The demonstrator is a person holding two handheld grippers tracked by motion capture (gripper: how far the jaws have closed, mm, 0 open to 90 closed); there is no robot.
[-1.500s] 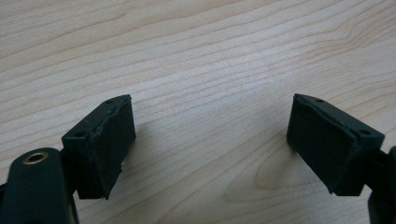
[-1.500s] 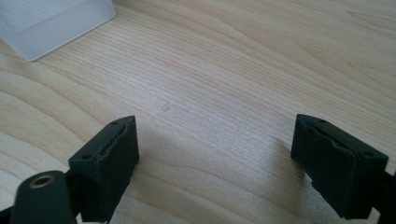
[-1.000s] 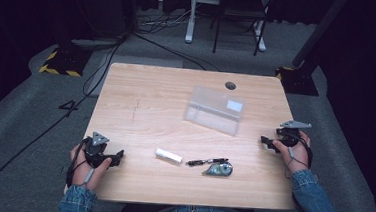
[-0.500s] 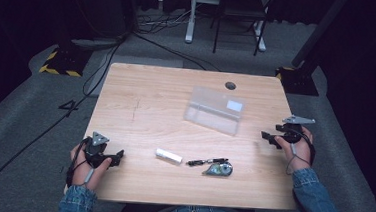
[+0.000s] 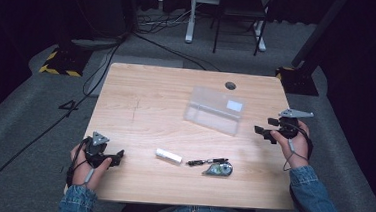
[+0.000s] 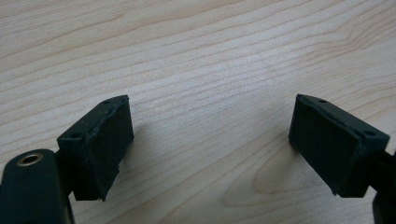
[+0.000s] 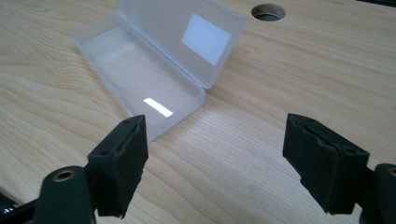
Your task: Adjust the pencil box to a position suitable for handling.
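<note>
One clear plastic box [image 5: 214, 110], lid open, lies empty on the table [image 5: 146, 98] right of centre; one white stick [image 5: 168, 156], one black pen [image 5: 206, 162] and one correction-tape roller [image 5: 218, 169] lie near the front edge; right gripper [image 5: 263, 132] held just right of the box, jaws wide with nothing between them, having just closed slightly; left gripper [image 5: 118, 156] at the front left corner, jaws apart over bare wood.

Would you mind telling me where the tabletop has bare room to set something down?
The widest free patch is the table's far left, from the clear plastic case to the left edge. Bare wood also lies between the left gripper and the white tube. It is crowded near the front middle: tube, black pen and correction tape dispenser lie close together.
</note>
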